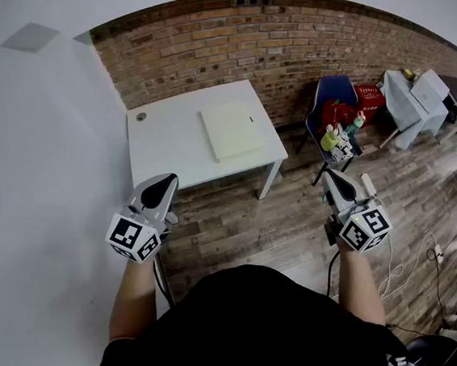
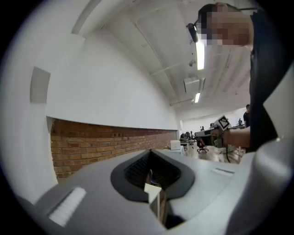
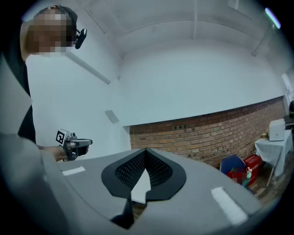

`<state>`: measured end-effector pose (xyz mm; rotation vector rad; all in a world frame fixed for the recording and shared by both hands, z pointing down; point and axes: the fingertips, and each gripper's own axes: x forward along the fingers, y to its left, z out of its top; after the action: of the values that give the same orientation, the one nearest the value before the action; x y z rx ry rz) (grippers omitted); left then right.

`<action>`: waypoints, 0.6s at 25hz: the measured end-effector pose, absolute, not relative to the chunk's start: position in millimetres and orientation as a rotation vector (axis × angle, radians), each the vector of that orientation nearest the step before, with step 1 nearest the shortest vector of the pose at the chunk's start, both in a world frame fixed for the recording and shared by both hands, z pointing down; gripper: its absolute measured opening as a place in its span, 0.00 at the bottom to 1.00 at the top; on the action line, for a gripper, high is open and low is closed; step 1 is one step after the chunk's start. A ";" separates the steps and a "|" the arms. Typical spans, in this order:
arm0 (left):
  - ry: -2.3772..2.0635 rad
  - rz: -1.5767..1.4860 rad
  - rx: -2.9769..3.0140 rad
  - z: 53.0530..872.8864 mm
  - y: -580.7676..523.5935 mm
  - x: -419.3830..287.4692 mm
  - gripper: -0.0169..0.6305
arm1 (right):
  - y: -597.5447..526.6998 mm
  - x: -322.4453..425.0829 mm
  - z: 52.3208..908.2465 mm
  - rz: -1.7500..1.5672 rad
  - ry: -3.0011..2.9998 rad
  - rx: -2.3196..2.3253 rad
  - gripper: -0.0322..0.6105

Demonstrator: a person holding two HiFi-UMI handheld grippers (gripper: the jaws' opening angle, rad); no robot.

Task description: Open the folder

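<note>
A pale yellow folder [image 1: 232, 129] lies closed and flat on the right part of a white table [image 1: 168, 144] in the head view. Both grippers are held level in front of the person, short of the table and apart from the folder. The left gripper [image 1: 162, 191] is off the table's near left corner, its jaws shut with nothing between them [image 2: 149, 151]. The right gripper [image 1: 331, 177] hangs over the wooden floor to the right of the table, jaws shut and empty [image 3: 145, 150]. Each gripper view shows the other gripper off to the side.
A brick wall [image 1: 263, 44] runs behind the table, with a white wall on the left. A blue chair [image 1: 335, 118] with toys, a red basket [image 1: 368, 96] and a cloth-covered stand [image 1: 411, 106] sit to the right. Cables [image 1: 391, 258] lie on the floor by the right hand.
</note>
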<state>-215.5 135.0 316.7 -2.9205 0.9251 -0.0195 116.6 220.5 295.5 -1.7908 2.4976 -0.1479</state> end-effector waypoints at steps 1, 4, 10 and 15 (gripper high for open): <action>0.933 -0.022 -2.926 316.3 135.7 -213.5 0.03 | 219.2 120.2 298.0 -0.157 2.501 -1.782 0.05; 0.948 -0.036 -2.926 314.7 138.4 -205.5 0.03 | 214.8 130.1 301.6 -0.164 2.523 -1.759 0.05; 0.971 -0.051 -2.903 318.0 138.9 -190.3 0.03 | 214.4 145.5 293.6 -0.115 2.539 -1.766 0.05; 0.978 -0.053 -2.893 308.2 139.5 -172.3 0.03 | 216.3 164.2 296.0 -0.158 2.530 -1.744 0.05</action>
<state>-172.3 139.5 308.2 -2.8926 0.9779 -0.0525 164.2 216.3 296.0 -1.7444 2.5304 -0.1577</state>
